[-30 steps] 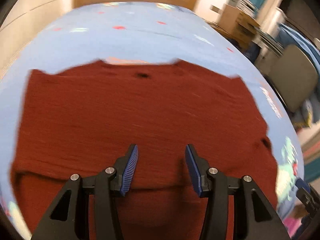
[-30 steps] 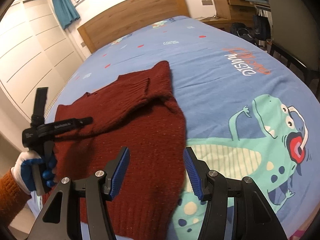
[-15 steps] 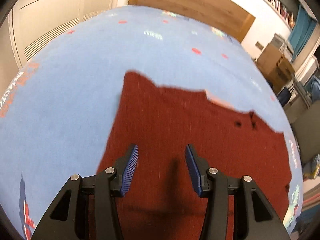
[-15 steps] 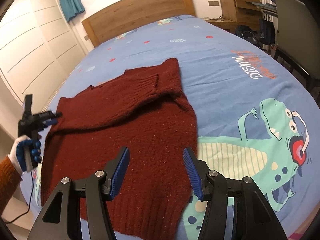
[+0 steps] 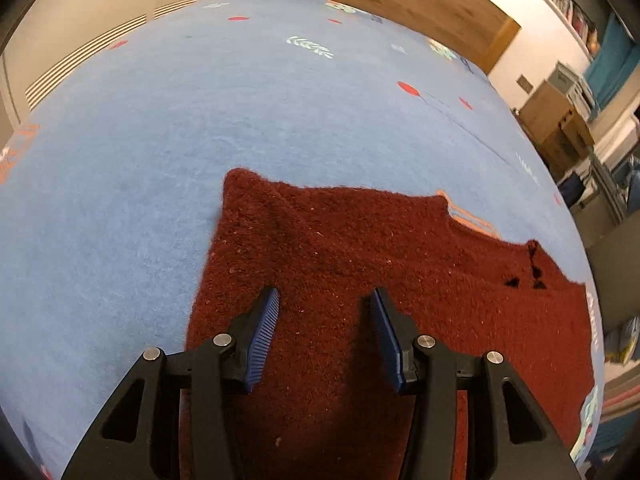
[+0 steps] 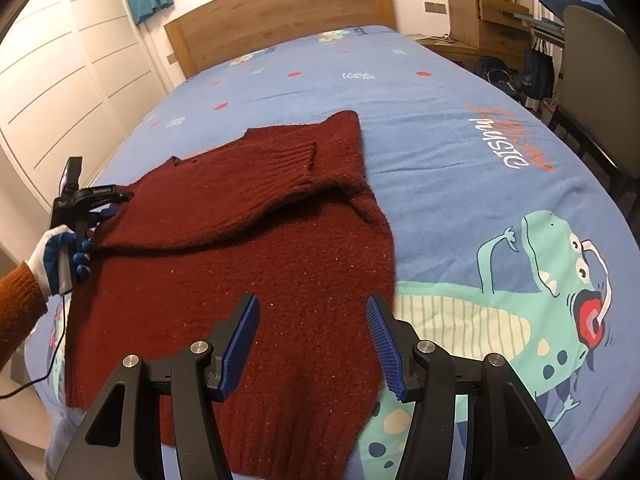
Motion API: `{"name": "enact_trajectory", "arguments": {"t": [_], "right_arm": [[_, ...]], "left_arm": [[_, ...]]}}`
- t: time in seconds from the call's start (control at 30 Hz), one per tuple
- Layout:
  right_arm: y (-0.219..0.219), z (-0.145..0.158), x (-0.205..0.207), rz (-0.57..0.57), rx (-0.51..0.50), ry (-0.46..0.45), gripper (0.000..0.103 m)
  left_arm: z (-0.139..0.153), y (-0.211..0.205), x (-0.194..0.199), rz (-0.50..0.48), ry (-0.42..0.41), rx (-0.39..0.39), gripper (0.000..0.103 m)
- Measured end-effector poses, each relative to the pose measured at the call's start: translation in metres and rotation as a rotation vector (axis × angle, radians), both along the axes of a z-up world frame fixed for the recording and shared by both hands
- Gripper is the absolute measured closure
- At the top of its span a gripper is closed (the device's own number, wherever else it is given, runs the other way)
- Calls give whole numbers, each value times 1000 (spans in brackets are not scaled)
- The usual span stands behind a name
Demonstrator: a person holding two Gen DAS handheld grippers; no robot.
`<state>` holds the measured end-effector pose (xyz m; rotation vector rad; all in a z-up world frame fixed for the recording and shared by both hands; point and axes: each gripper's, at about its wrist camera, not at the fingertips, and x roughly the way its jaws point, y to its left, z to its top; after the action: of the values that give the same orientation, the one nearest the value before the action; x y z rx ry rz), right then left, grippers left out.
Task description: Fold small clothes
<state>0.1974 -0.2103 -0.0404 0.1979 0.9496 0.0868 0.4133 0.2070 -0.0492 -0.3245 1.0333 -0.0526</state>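
Observation:
A dark red knitted sweater [image 6: 240, 236] lies flat on the blue bedsheet [image 6: 440, 128], with one sleeve folded across its chest and the ribbed cuff [image 6: 292, 160] near the neckline. My right gripper [image 6: 312, 300] hovers open over the sweater's lower right part, with nothing between its pads. My left gripper [image 5: 324, 296] stands open above the sweater [image 5: 360, 248], close to its left edge and shoulder corner [image 5: 240, 180]. The right wrist view shows the left gripper [image 6: 114, 204] at the sweater's far left side, held by a gloved hand [image 6: 56, 256].
A wooden headboard [image 6: 280, 12] closes the far end of the bed. White wardrobe doors [image 6: 60, 80] run along the left. A desk [image 6: 484, 20] and a chair [image 6: 592, 80] stand to the right. A cable [image 6: 52, 356] hangs over the bed's left edge.
My left gripper has swept sideways across the sweater to its left edge and rolled a little. The right gripper has stayed almost still. The sweater lies as before.

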Motion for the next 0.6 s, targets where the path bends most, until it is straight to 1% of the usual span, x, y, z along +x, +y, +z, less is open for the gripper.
{"name": "enact_trajectory", "arguments": {"t": [0.13,0.27,0.37,0.4,0.47,0.53,0.6], "right_arm": [[0,2,-2,1,12,-5,46],[-2,8,-8,0,19,-22,46],[-6,13,-14,-14,32,-30,46],[-7,14,-17,-19,36,-32,46],[-8,17,-22,-23,40,-37,46],[-7,19,-28,-20,37,-38,45],[-6,19,-34,-16,40,-33,45]], "left_arm": [[19,5,-13,-5,-4,-14,60],[41,7,-39,-26,-31,21,59],[55,18,-70,-22,-39,48,52],[57,19,-72,-18,-38,59,52],[65,24,-92,-5,-41,84,50],[74,30,-113,3,-44,92,49],[83,34,-135,10,-50,91,46]]}}
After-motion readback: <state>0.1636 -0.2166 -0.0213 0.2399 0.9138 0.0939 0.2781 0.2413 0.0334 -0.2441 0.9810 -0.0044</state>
